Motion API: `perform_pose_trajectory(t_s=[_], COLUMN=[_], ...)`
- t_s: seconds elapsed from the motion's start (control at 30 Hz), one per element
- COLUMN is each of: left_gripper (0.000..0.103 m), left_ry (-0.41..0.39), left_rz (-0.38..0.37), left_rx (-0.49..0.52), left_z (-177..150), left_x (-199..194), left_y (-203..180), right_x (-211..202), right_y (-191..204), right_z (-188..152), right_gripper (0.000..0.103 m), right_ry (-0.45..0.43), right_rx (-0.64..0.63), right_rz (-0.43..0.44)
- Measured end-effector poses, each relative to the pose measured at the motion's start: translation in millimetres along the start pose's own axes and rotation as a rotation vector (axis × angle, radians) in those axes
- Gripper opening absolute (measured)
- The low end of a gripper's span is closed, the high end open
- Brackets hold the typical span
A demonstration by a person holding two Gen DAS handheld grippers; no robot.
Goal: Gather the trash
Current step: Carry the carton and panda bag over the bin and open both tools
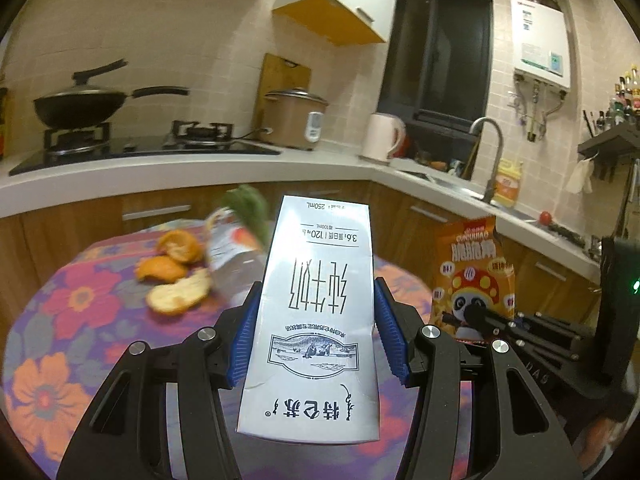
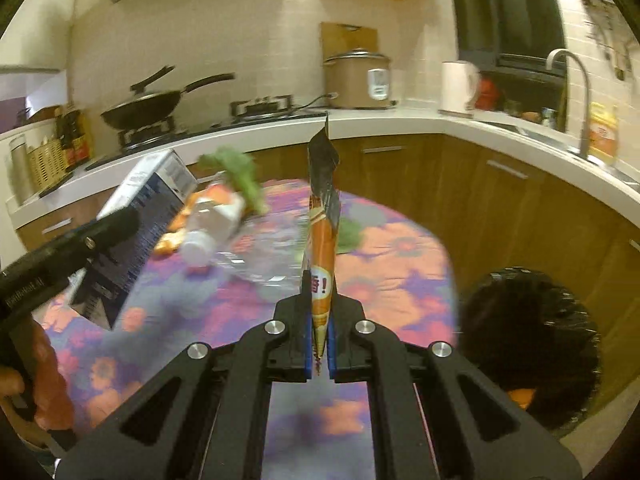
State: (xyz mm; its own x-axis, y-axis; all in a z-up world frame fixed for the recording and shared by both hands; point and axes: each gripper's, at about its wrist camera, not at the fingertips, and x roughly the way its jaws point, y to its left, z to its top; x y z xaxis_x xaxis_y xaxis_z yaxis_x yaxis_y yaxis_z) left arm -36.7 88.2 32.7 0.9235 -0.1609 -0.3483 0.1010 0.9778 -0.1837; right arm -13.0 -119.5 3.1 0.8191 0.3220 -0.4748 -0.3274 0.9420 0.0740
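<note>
Left to right across the floral table (image 1: 60, 320): orange peels (image 1: 176, 276) lie at the far left, with a clear plastic bottle (image 2: 212, 224) on its side just beside them and some green leafy scrap (image 2: 240, 176) behind it, all blurred. The left gripper (image 1: 316, 332) has its blue-padded jaws clamped on a white milk carton (image 1: 316, 312), held upright above the table with its print upside down to the camera. To its right, the right gripper (image 2: 320, 344) has its jaws pressed together on the lower edge of an orange snack bag (image 2: 322, 240), which stands up thin and edge-on in its own view. Far right, on the floor beside the table, sits a bin lined with a black bag (image 2: 532, 344). Judged step: both items are lifted and in transit; drop-off not yet done. Next move calls for carrying the bag, then the carton, over the bin mouth and opening the jaws there; the flimsy bag may cling to a pad. Hard to make out: bin contents beyond something orange low inside, how the bottle and leaves overlap, and whether the carton is empty.
</note>
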Motion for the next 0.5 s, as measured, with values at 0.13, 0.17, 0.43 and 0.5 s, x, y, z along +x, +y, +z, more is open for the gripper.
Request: perform_pose_trajectory(t_s=[0.13,0.17,0.43,0.5], left_gripper=[0.051,0.051,0.051,0.051], left_ry=[0.018,0.027,0.108,0.131], left_rz=[-0.046,-0.061,-0.187,-0.208], left_rx=[0.016,0.02,0.052,0.053], left_z=[2.4,2.8,0.7,-2.7], left_x=[17.0,22.4,69.8,82.7], left_y=[-42.5,-54.5,-144.7,-161.6], right_x=[-7.0,-8.3,-21.9,-19.3], right_y=[-48.6,-59.1,-153.0,-176.8], right_z=[-3.6,-5.1,-24.1,-32.0], right_gripper=[0.003,0.003,0.003,0.003], right_ry=[-0.012,-0.014,-0.005,0.022], right_rx=[0.049,0.061,0.187,0.224], right_rz=[-0.066,-0.08,-0.21,-0.238])
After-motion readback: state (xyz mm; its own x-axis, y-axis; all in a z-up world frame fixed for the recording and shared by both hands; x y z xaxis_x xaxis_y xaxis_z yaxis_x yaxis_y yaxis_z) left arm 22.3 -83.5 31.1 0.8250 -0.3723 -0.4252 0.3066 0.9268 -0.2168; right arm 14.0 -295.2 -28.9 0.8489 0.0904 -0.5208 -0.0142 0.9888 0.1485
